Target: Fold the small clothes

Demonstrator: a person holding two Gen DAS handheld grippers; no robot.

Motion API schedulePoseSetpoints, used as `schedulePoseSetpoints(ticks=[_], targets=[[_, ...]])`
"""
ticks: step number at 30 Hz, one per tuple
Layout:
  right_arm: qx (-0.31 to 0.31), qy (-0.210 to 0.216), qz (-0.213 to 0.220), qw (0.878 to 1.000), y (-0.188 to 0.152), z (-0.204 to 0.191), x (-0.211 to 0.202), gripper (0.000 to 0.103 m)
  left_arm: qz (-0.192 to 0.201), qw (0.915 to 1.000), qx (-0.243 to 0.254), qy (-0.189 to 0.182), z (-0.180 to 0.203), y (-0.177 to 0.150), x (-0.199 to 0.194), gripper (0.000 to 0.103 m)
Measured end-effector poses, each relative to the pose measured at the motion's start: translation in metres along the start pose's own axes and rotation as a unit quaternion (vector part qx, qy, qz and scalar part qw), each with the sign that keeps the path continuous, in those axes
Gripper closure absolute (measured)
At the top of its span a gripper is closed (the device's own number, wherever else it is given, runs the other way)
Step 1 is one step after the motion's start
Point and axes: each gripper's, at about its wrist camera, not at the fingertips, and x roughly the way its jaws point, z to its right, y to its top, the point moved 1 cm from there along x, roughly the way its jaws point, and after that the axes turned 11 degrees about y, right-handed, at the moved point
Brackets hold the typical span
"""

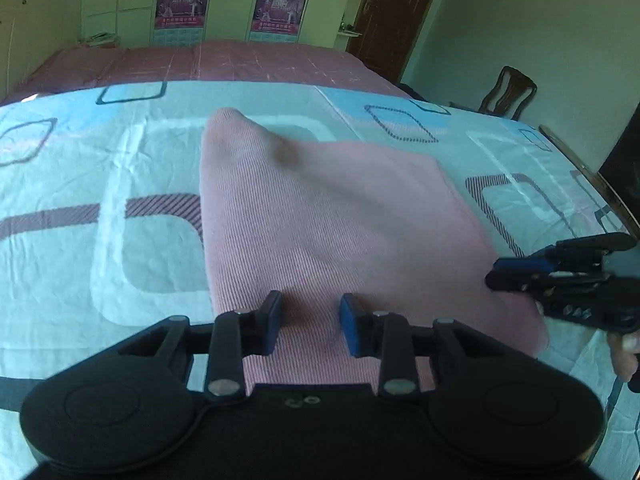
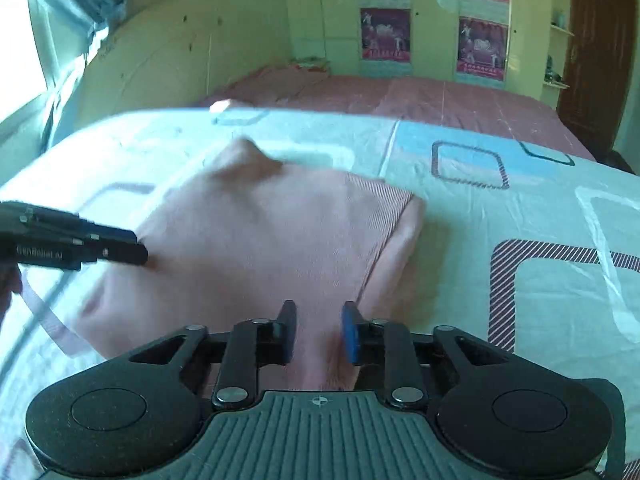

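Observation:
A small pink ribbed garment [image 1: 320,220] lies on the bed sheet, folded over, with a narrow end pointing away; it also shows in the right wrist view [image 2: 260,240]. My left gripper [image 1: 308,320] is open, its fingers straddling the garment's near edge, the cloth between them. My right gripper [image 2: 318,330] is open over the garment's near right edge, the cloth between its fingers. Each gripper shows in the other's view: the right gripper [image 1: 494,274] at the garment's right edge, the left gripper [image 2: 140,246] at its left edge.
The garment rests on a pale blue and white patterned sheet [image 1: 100,220]. A pink bedspread [image 1: 220,60] lies beyond it. A wooden chair [image 1: 508,92] and a dark door [image 1: 396,8] stand at the right. Wardrobes with posters [image 2: 386,36] line the far wall.

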Motion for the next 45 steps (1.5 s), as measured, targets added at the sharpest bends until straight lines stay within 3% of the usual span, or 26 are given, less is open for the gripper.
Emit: schedulePoseSetpoints(ticks=[2, 7, 10, 14, 20, 22, 25, 32, 33, 34, 35, 36, 37, 40, 43, 45], targets=[[-0.004, -0.002, 0.019, 1.000, -0.015, 0.004, 0.003, 0.088, -0.011, 0.9995, -0.023, -0.016, -0.005, 0.000, 0.002, 0.073], [0.016, -0.001, 0.019, 1.000, -0.016, 0.009, 0.001, 0.087, -0.010, 0.9999, 0.012, -0.002, 0.003, -0.002, -0.001, 0.073], [0.021, -0.005, 0.016, 1.000, -0.006, 0.007, -0.003, 0.087, 0.009, 0.9990, 0.037, 0.022, 0.013, -0.001, -0.003, 0.073], [0.025, -0.007, 0.058, 0.998, 0.022, 0.009, -0.013, 0.087, 0.034, 0.9987, 0.032, 0.020, 0.008, 0.017, -0.005, 0.075], [0.043, 0.002, 0.058, 0.997, 0.064, 0.017, 0.022, 0.087, 0.045, 0.9971, 0.048, 0.038, 0.010, 0.056, 0.024, 0.072], [0.042, 0.000, 0.050, 0.998, 0.069, 0.016, 0.034, 0.087, 0.031, 0.9969, 0.058, 0.044, 0.013, 0.063, 0.036, 0.071], [0.042, -0.006, 0.032, 0.999, 0.067, 0.021, 0.049, 0.087, 0.006, 0.9961, 0.072, 0.050, 0.016, 0.061, 0.052, 0.072], [0.056, -0.001, 0.043, 0.998, 0.062, 0.023, 0.041, 0.087, 0.018, 0.9914, 0.098, 0.085, 0.028, 0.054, 0.045, 0.071], [0.072, 0.005, 0.046, 0.996, 0.062, 0.026, 0.036, 0.081, 0.026, 0.9906, 0.100, 0.090, 0.029, 0.055, 0.038, 0.066], [0.092, 0.014, 0.053, 0.994, 0.060, 0.031, 0.027, 0.072, 0.044, 0.9898, 0.098, 0.094, 0.028, 0.054, 0.027, 0.040], [0.119, 0.029, 0.069, 0.990, 0.056, 0.039, 0.016, 0.033, 0.066, 0.9875, 0.097, 0.105, 0.026, 0.051, 0.016, 0.019], [0.140, 0.047, 0.088, 0.985, 0.050, 0.048, 0.004, 0.017, 0.091, 0.9845, 0.098, 0.114, 0.023, 0.047, 0.005, 0.003], [0.168, 0.071, 0.094, 0.979, 0.044, 0.060, -0.007, 0.017, 0.093, 0.9845, 0.100, 0.110, 0.018, 0.043, 0.000, 0.015], [0.252, 0.140, 0.097, 0.953, 0.022, 0.097, -0.021, 0.020, 0.048, 0.9940, 0.066, 0.072, -0.006, 0.033, 0.000, 0.027], [0.321, 0.198, 0.092, 0.921, 0.003, 0.126, -0.021, 0.025, 0.009, 0.9995, -0.001, 0.030, -0.033, 0.025, 0.009, 0.029], [0.343, 0.227, 0.087, 0.907, -0.004, 0.138, -0.019, 0.027, -0.003, 0.9991, -0.043, 0.009, -0.047, 0.020, 0.014, 0.028]])
